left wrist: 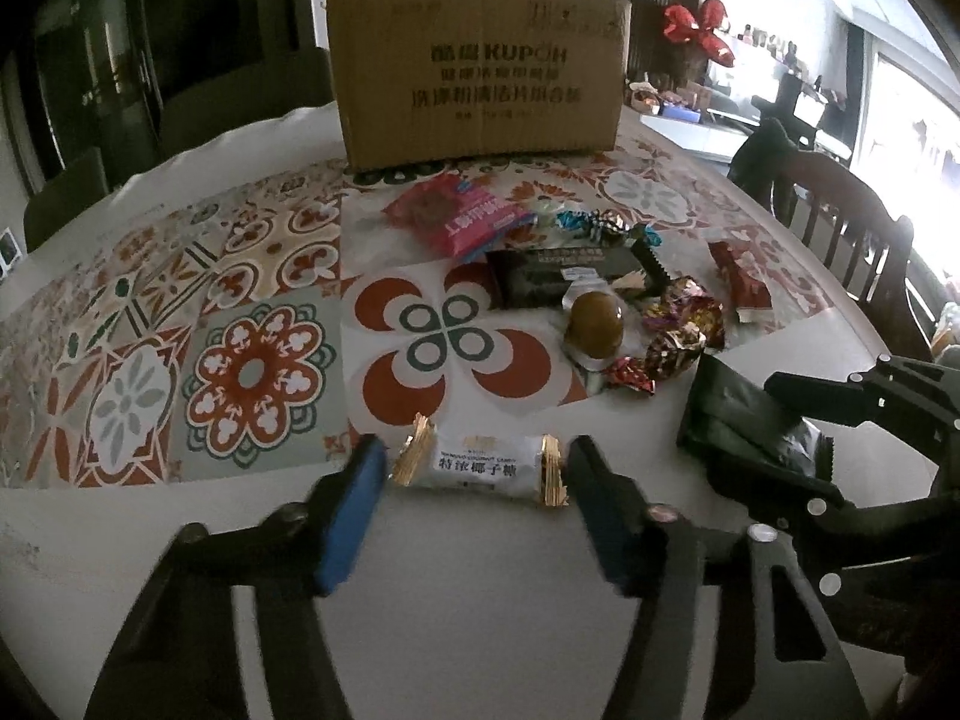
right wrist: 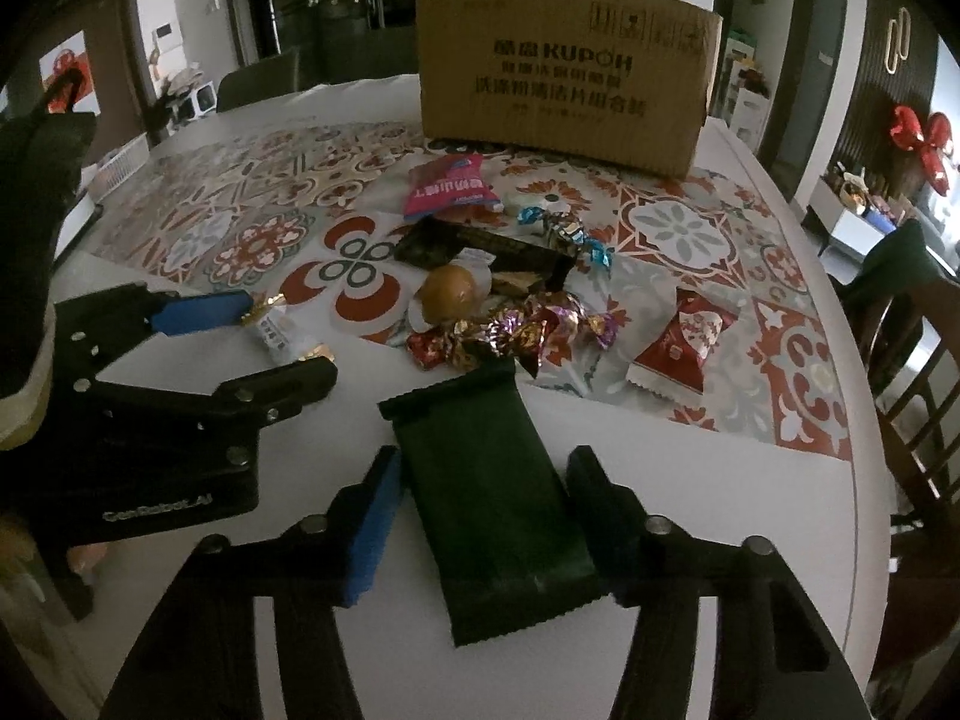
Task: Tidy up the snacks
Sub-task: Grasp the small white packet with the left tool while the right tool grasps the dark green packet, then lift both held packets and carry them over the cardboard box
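A white coconut candy (left wrist: pixel 478 463) is framed between the half-open left claw (left wrist: pixel 477 507), untouched; a dark green packet (right wrist: pixel 498 498) is bracketed by the right claw (right wrist: pixel 483 516) on the tabletop (right wrist: pixel 690 480), contact unclear

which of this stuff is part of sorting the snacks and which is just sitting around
Part of the job:
- white coconut candy, between the left gripper's jaws
- dark green packet, between the right gripper's jaws
- pink snack bag
- foil-wrapped candies
- red packet
- cardboard box

Just lying about:
- wooden chair
- red balloon
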`<state>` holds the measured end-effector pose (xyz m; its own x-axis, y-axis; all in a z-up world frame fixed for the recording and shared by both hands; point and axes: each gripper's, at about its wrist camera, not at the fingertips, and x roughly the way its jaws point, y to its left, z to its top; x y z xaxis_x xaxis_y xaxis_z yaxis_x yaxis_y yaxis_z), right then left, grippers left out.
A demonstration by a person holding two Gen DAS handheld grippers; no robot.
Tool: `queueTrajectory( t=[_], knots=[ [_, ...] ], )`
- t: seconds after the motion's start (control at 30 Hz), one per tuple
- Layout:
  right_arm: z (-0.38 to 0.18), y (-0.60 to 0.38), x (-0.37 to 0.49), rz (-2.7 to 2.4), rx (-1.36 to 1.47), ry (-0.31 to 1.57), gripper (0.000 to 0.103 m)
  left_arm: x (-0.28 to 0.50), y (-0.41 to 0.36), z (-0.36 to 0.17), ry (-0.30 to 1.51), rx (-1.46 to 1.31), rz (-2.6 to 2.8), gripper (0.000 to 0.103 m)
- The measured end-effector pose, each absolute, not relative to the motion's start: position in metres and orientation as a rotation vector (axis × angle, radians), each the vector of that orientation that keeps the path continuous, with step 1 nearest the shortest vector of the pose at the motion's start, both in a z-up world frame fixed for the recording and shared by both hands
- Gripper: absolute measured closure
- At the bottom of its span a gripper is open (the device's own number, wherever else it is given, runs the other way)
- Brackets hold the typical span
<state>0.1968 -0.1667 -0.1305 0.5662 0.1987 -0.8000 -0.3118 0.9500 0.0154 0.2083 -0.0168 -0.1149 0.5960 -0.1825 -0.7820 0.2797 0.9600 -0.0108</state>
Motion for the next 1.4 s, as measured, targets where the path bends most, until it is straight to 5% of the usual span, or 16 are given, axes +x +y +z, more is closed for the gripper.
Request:
queueTrajectory(
  t=[0.2,1.4],
  knots=[
    [-0.129,-0.167,0.195,0.305,-0.111,0.921,0.052,0.206,-0.016,-0.113,0.882,0.11,-0.285,0.065],
    [-0.039,-0.187,0.173,0.278,-0.005,0.683,0.052,0.169,-0.022,-0.002,0.676,0.082,-0.236,0.066]
  ],
)
